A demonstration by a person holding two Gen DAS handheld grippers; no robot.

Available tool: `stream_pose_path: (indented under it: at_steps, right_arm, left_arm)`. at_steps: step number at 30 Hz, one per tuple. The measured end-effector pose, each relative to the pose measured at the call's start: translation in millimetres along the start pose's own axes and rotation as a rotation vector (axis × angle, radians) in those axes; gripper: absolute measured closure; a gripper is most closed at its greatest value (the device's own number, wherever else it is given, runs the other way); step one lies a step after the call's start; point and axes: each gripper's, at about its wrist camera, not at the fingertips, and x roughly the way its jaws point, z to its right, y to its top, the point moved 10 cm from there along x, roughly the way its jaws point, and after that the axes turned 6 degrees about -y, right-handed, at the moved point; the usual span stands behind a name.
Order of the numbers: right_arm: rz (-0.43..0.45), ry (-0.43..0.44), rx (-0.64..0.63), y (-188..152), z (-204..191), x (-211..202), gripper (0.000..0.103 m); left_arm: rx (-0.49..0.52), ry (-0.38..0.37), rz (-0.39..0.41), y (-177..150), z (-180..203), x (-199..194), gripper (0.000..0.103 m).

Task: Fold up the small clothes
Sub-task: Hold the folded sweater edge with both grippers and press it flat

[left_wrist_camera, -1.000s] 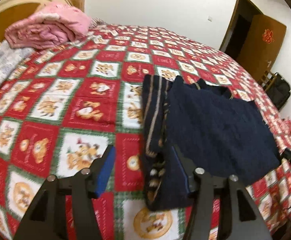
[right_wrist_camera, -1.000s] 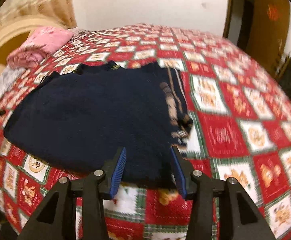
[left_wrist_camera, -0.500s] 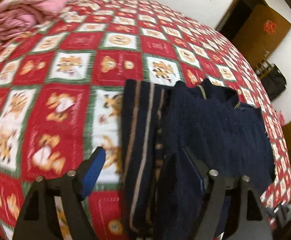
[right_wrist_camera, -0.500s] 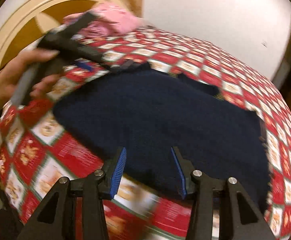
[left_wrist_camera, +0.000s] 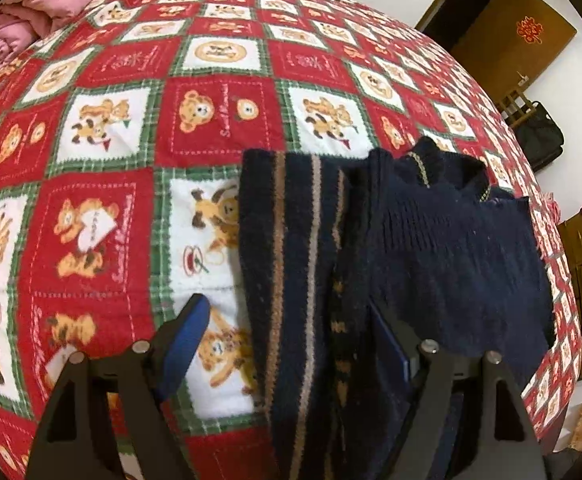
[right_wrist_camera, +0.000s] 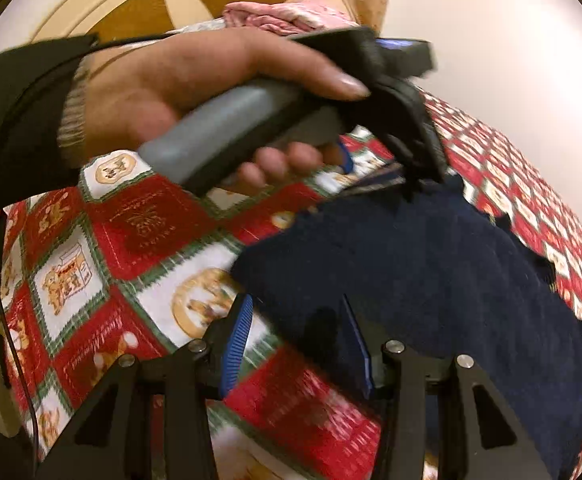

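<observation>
Your left claw [left_wrist_camera: 287, 344] stands wide, jaws just opened, straddling the soft, limp sweater's [left_wrist_camera: 443, 248] striped sleeve [left_wrist_camera: 291, 280] at 6 o'clock; pinch its edge. Right claw [right_wrist_camera: 297, 336] half-open, empty.

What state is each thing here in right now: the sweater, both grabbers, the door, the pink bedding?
Sweater: flat on bedspread, striped sleeve folded in.
Left gripper: open, over the sleeve.
Right gripper: open, empty.
Door: open.
Pink bedding: bundled up.
</observation>
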Motion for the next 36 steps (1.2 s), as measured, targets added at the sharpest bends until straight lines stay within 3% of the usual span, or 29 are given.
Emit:
stream_pose_path:
  at_steps: [13,14,15,19,23,25,28,30,32,34,36]
  right_arm:
    - [0.003,-0.096,-0.02,1,-13,22,0.057]
    - [0.004,-0.095,-0.011,1,-12,22,0.063]
    - [0.005,-0.096,0.001,1,-10,23,0.074]
    - [0.02,-0.085,0.041,1,-5,19,0.086]
    - [0.023,-0.081,0.037,1,-4,22,0.086]
    - [0.019,-0.078,0.039,0,-7,21,0.086]
    - [0.018,-0.08,0.039,0,-5,23,0.086]
    - [0.019,-0.08,0.04,-1,-5,22,0.086]
    - [0.018,-0.082,0.04,-1,-4,23,0.086]
    - [0.02,-0.081,0.041,-1,-4,23,0.087]
    - [0.023,-0.075,0.05,0,-3,22,0.09]
  left_arm:
    - [0.025,-0.003,-0.012,29,2,21,0.016]
    - [0.038,-0.003,-0.016,30,3,22,0.016]
    - [0.047,0.0,-0.015,31,3,22,0.018]
    - [0.056,-0.04,-0.002,31,11,20,0.05]
    - [0.052,-0.032,0.023,32,13,20,0.051]
    - [0.033,-0.033,0.027,34,13,22,0.046]
    - [-0.041,-0.094,0.034,38,11,22,0.044]
    - [-0.029,-0.096,0.036,37,12,23,0.044]
    - [0.032,-0.046,0.039,36,16,24,0.055]
    - [0.053,-0.069,0.056,35,23,20,0.081]
    - [0.062,-0.052,0.075,37,25,15,0.084]
